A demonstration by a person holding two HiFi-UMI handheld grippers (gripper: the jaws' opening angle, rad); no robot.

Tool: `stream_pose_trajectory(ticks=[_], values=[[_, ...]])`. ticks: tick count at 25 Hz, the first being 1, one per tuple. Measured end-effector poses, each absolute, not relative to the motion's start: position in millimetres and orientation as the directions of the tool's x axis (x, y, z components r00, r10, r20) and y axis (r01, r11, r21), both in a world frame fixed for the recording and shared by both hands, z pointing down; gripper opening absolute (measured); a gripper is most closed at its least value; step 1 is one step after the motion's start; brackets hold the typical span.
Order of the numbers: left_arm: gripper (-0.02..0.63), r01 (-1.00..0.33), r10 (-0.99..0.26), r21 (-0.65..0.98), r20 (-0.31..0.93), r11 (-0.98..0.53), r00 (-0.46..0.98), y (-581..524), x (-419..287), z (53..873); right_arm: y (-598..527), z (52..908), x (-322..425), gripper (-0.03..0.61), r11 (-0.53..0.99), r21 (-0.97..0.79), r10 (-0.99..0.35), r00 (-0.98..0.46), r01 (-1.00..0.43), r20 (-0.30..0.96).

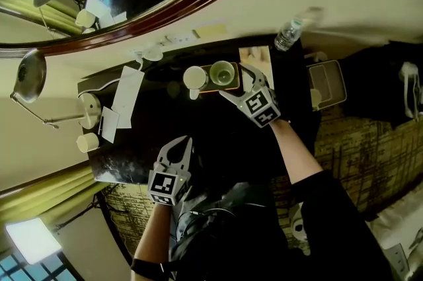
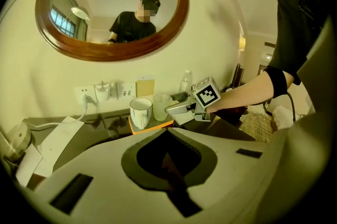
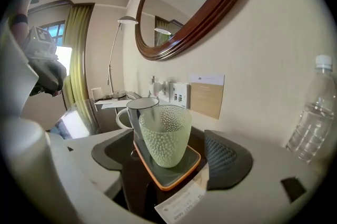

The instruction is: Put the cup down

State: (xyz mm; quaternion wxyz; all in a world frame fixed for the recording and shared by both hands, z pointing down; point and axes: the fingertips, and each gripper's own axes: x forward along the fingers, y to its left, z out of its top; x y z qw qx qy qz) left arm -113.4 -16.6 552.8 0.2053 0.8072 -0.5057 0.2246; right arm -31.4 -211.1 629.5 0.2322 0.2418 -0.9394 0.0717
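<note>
Desk tray, cup standing between parted right jaws

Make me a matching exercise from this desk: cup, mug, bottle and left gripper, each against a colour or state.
1. cup
2. mug
3. bottle
4. left gripper

A. shut
B. clear plastic
C. white, with a handle
D. pale green, dotted

Pairs: 1-D, 2-C, 3-B, 4-A.
</note>
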Motion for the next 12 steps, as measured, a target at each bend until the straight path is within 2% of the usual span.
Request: stream_pose_trajectory(ticks=[10, 11, 12], values=[[-0.013, -0.921, -0.724, 0.116, 0.585, -0.371, 0.365, -10.9, -115.1, 561.3, -218.7, 643.5, -48.9, 0.445, 0.902, 0.015, -0.384, -0.785, -0.432, 0.486], [-0.012, -0.922, -0.726, 0.115, 0.584, -0.369, 0.363, -10.8, -117.1, 561.2, -217.9, 644.0, -50.4, 0.437, 0.905, 0.013, -0.378, -0.789, -0.426, 0.485], [-0.013, -0.924, -0.728, 0.115, 0.584, -0.365, 0.36, -10.5, -119.3, 561.1, -217.3, 643.8, -51.7, 0.396, 0.907, 0.012, -0.374, -0.792, -0.421, 0.482]])
